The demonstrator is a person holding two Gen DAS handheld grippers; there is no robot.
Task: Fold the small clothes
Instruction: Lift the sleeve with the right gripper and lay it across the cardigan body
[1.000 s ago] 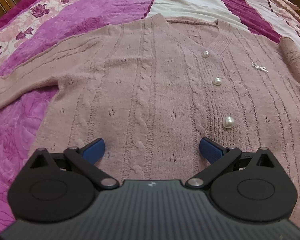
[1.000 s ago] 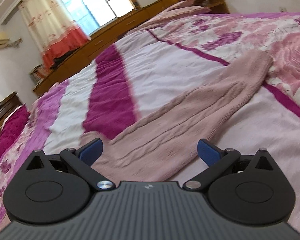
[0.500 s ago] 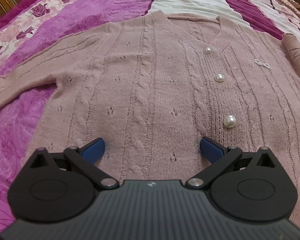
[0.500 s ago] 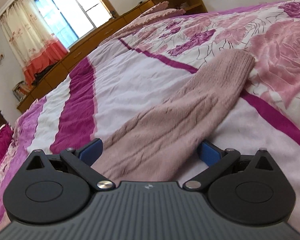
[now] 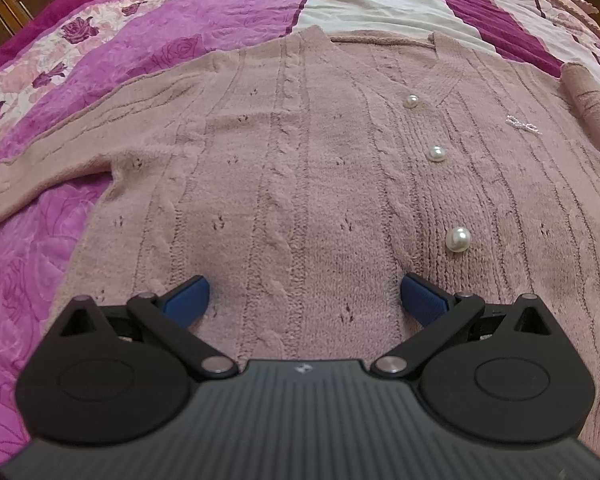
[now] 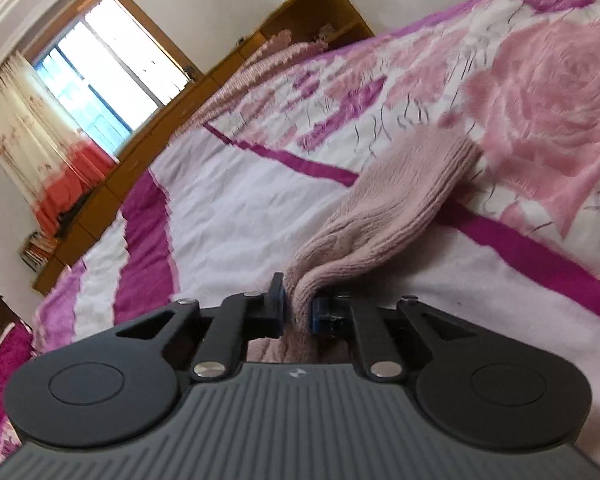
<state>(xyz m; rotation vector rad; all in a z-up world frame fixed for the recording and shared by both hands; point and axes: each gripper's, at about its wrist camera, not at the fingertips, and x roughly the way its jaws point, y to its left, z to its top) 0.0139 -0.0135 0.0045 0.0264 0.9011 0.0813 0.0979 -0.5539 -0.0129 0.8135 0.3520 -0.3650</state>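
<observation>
A dusty-pink cable-knit cardigan (image 5: pixel 308 168) with pearl buttons (image 5: pixel 458 239) lies flat, front up, on the bed. My left gripper (image 5: pixel 304 294) hovers open over its lower hem, blue pads wide apart, nothing between them. In the right wrist view the cardigan's sleeve (image 6: pixel 396 204) runs away across the bedspread to its cuff. My right gripper (image 6: pixel 298 308) is closing its jaws, and the pads press on a bunched fold of that sleeve. Part of the same sleeve shows at the right edge of the left wrist view.
The bed is covered by a bedspread (image 5: pixel 204 8) with magenta, white and rose-print bands. A wooden cabinet run (image 6: pixel 112 184) and a curtained window (image 6: pixel 112 76) stand beyond the bed. A dark wooden headboard (image 5: pixel 16 4) sits at the far left.
My right gripper moved forward and down along the sleeve, rolled, and went from wide open to closed on the sleeve's fabric. The left gripper stayed put and open.
</observation>
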